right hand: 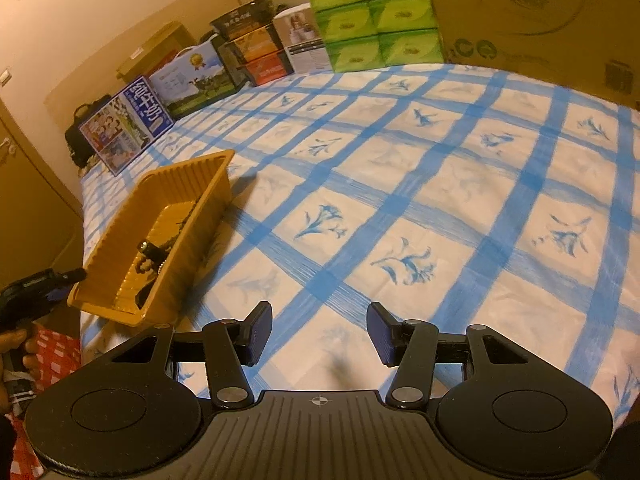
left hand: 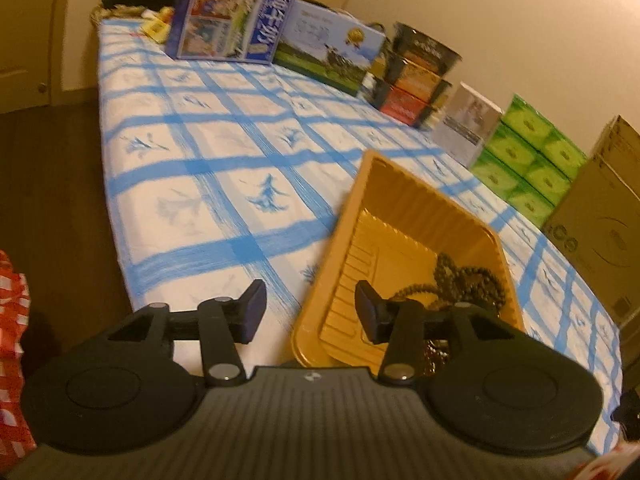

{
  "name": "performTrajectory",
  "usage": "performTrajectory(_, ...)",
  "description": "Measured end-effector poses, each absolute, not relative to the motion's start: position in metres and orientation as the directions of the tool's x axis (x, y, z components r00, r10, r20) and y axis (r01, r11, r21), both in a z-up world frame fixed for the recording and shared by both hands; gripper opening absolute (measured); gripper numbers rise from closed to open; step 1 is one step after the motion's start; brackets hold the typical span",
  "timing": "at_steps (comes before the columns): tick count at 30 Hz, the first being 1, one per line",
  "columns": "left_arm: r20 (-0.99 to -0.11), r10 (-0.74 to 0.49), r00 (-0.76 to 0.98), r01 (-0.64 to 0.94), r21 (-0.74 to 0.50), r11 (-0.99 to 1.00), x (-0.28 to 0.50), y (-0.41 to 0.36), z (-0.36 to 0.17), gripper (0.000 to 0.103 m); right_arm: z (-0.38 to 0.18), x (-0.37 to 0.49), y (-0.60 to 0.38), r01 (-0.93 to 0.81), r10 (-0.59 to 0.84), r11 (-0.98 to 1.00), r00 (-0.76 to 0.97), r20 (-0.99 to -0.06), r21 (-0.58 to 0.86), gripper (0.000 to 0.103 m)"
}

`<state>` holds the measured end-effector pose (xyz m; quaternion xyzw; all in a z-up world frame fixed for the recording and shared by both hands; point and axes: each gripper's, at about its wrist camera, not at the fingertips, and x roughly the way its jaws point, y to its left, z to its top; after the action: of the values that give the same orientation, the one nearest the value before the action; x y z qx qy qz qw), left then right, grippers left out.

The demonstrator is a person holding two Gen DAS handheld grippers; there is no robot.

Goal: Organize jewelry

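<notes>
Resting: gold tray [left hand: 404, 216] sits on the table near its front edge, long and rectangular, thin glossy moulded plastic with ribbed walls and a stepped ribbed floor
Jewelry: dark beaded necklace [left hand: 460, 276] lies heaped in the tray's near end; small round matte beads in tangled loops, maybe a second chain under it, too blurred to tell
Jewelry, right view: same beads [right hand: 160, 248] strung along the tray floor [right hand: 120, 256], one shiny dark bit among them
Left gripper [left hand: 311, 307]: jaws spread apart, nothing between the pads; one flat dark pad hangs over the tray's near end just beside the beads, the other outside the tray over the cloth
Left gripper, right view: black body [right hand: 36, 288] at the tray's near short end, held by a person's hand [right hand: 16, 348]
Right gripper [right hand: 320, 334]: jaws spread, nothing pinched; flat rectangular blue-black pads hover above bare cloth, well apart from the tray
Tablecloth [left hand: 224, 160]: white, smooth-looking, brushed blue grid with a blue floral sprig in each square
Back row: printed cartons along the wall; blue milk box [left hand: 228, 16], landscape-print box [left hand: 328, 52], stacked dark bowls with orange and red labels [left hand: 416, 80], white box [left hand: 468, 124]
Tissue packs [left hand: 524, 160]: green soft-wrap bricks, stacked in rows
Cardboard box [left hand: 600, 208]: plain brown corrugated, at the table's right end
Left edge: red-and-white checked fabric [left hand: 12, 360], crumpled, below table level
</notes>
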<state>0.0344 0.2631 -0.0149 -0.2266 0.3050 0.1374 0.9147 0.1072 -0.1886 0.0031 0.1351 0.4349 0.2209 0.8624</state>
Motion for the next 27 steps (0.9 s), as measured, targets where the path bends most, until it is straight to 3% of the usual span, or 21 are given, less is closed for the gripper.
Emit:
performTrajectory(3, -0.626, 0.162, 0.763, -0.416, -0.283, 0.864, 0.031, 0.255, -0.005, 0.062, 0.001, 0.101, -0.195, -0.245, 0.498, 0.865, 0.533, -0.685, 0.438, 0.053)
performTrajectory(6, -0.629, 0.202, 0.751, -0.431, -0.235, 0.871, 0.027, 0.241, 0.006, 0.070, 0.000, 0.096, -0.200, -0.228, 0.482, 0.872, 0.545, -0.686, 0.432, 0.053)
performTrajectory(9, -0.624, 0.206, 0.754, -0.413, -0.206, 0.887, 0.022, 0.223, 0.017, 0.085, 0.002, 0.089, -0.204, -0.218, 0.457, 0.886, 0.557, -0.693, 0.409, 0.053)
performTrajectory(12, -0.622, 0.182, 0.761, -0.375, -0.194, 0.906, 0.019, 0.202, 0.027, 0.094, 0.005, 0.082, -0.209, -0.213, 0.446, 0.892, 0.563, -0.695, 0.399, 0.054)
performTrajectory(15, -0.623, 0.149, 0.767, -0.321, -0.172, 0.931, 0.016, 0.178, 0.035, 0.102, 0.008, 0.073, -0.213, -0.206, 0.436, 0.897, 0.566, -0.700, 0.392, 0.069)
performTrajectory(17, -0.623, 0.127, 0.772, -0.277, -0.150, 0.949, 0.014, 0.162, 0.038, 0.102, 0.012, 0.066, -0.215, -0.199, 0.426, 0.901, 0.580, -0.694, 0.386, 0.077)
performTrajectory(20, -0.627, 0.087, 0.775, -0.208, -0.122, 0.971, 0.010, 0.137, 0.038, 0.102, 0.018, 0.057, -0.220, -0.191, 0.417, 0.904, 0.593, -0.689, 0.382, 0.082)
performTrajectory(27, -0.667, 0.032, 0.744, -0.097, -0.061, 0.993, -0.001, 0.090, 0.033, 0.102, 0.029, 0.044, -0.209, -0.203, 0.410, 0.909, 0.592, -0.694, 0.364, 0.084)
